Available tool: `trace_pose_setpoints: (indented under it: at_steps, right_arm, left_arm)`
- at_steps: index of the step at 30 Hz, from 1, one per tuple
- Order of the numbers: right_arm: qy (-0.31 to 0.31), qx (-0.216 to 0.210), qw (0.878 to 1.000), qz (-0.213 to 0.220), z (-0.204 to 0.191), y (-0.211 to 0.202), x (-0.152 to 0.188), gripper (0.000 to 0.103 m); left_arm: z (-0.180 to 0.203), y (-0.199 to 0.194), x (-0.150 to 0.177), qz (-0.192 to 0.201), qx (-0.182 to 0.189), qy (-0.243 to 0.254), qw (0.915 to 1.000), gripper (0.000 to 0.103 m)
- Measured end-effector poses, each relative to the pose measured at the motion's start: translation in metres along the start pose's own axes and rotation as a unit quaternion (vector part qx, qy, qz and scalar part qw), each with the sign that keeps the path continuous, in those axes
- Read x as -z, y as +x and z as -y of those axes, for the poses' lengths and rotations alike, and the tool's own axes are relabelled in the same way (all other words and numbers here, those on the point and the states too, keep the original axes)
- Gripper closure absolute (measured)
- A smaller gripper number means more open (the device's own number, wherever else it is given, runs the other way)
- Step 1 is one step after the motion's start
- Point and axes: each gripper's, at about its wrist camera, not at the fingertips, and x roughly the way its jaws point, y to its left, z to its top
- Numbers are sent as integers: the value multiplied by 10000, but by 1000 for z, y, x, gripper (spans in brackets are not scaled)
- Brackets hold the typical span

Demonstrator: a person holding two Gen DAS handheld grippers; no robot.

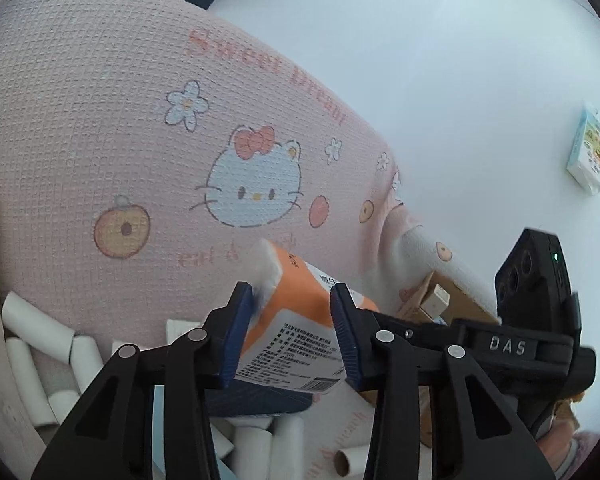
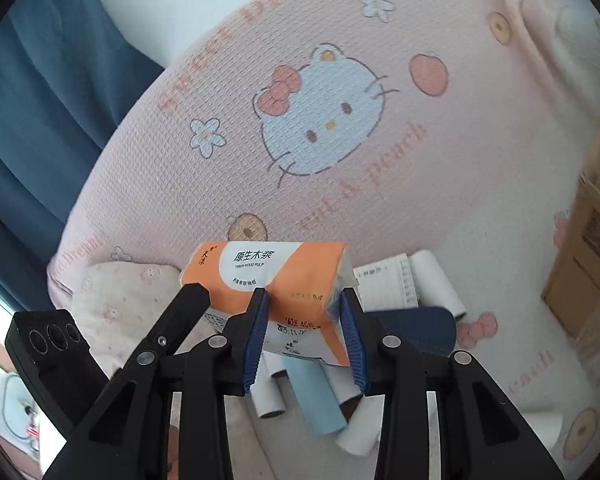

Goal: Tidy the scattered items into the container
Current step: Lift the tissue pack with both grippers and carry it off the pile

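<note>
A: Two grippers, one orange tissue pack [image 1: 296, 320] between them. The left gripper [image 1: 292, 332] has its blue-padded jaws pressed against the pack's two sides at one end.

B: And the right gripper [image 2: 305, 334] has its jaws closed on the other end, the crimped clear one. In the right wrist view the pack [image 2: 276, 288] shows its orange and white face with printed characters.

A: So both sets of jaws hold the same pack, and it hangs tilted above the container, not resting on anything I can see.

B: Below it lie white paper tubes [image 1: 36, 324], a dark blue item [image 2: 420, 330] and a light blue tube [image 2: 314, 400], all loose on the container's pale lining.

A: Just past the pack on the left gripper's side sits a brown cardboard box [image 1: 440, 300], partly hidden by the right gripper's black body.

B: Beyond everything rises the pink fabric wall of the container [image 1: 100, 120], printed with a white cat face, flowers and peaches.

A: Farther off, on the white counter [image 1: 440, 80], a small light blue packet [image 1: 590, 152] lies well apart from the container.
</note>
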Motion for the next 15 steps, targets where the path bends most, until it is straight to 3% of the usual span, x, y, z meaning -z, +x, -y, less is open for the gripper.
trace_pose_setpoints:
  at_steps: [6,15]
  right_arm:
    - [119,-136,9998,-117,20,-33,16,69]
    - [253,-105,9989,-370,64,-84,31,69]
  left_arm:
    - [27,-23,13,-292,-50,-114,9995,59]
    - [94,-27,57,-821,-368,406,9951,59]
